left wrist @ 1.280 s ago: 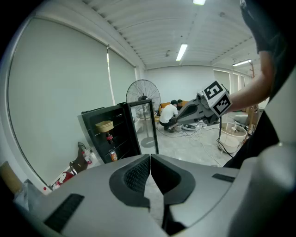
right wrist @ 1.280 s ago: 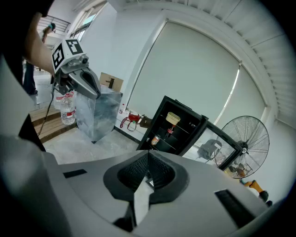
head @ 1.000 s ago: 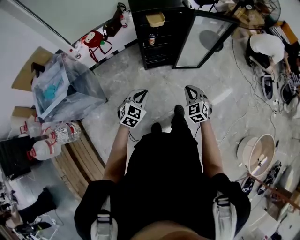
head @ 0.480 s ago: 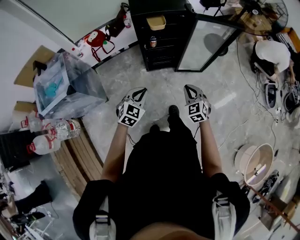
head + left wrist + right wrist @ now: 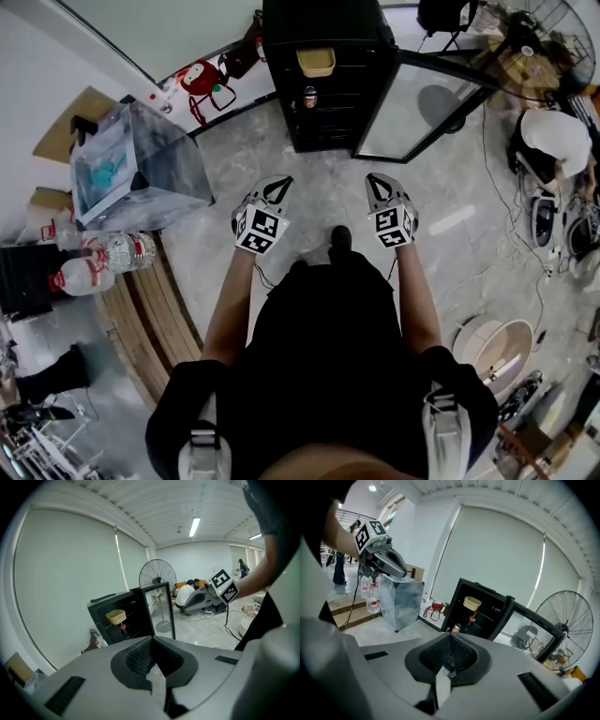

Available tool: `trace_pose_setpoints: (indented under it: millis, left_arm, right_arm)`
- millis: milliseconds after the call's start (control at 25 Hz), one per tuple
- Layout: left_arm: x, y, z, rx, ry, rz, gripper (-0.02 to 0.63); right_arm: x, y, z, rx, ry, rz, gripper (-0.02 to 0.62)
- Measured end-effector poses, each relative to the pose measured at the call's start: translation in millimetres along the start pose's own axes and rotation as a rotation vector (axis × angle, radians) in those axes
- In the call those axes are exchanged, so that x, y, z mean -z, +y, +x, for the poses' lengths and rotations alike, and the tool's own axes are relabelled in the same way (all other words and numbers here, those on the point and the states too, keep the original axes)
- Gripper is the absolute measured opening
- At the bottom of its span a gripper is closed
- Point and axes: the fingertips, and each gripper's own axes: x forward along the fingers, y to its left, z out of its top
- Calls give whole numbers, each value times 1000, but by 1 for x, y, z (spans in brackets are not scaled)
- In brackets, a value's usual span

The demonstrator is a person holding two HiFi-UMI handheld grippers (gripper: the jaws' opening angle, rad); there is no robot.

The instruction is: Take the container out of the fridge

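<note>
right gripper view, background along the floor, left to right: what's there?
water bottles → silvery box → red bag → black fridge, door open, yellow container on its top shelf → standing fan

Fridge (image 5: pixel 323 75): top cut off by the upper edge of my head view, lower shelves too dark to read. Bottle (image 5: pixel 308 97): label too small to tell. Fan (image 5: pixel 539 23) clipped at the top edge. Crouched person (image 5: pixel 555 141) runs off the right edge.
</note>
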Motion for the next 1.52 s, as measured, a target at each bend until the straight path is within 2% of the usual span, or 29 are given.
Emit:
trace_pose_setpoints:
  millis: [720,1080,1320,1520]
  left_arm:
    - [-32,24,54,-123,56,-62,21]
    - [-41,32,73,-161,70,-93,21]
    - [-57,39,72,-201,25,-122,21]
    - [-55,39,73,-206,36,-121,21]
  right_arm:
    - [-2,-67,57,-144,-46,-40,-2]
    - [-6,-83,82,-205,-52,-79,-2]
    - [-2,-86,88,-233,-53,-107,-2]
    - [-5,-85,89,-237,-58,-116,-2]
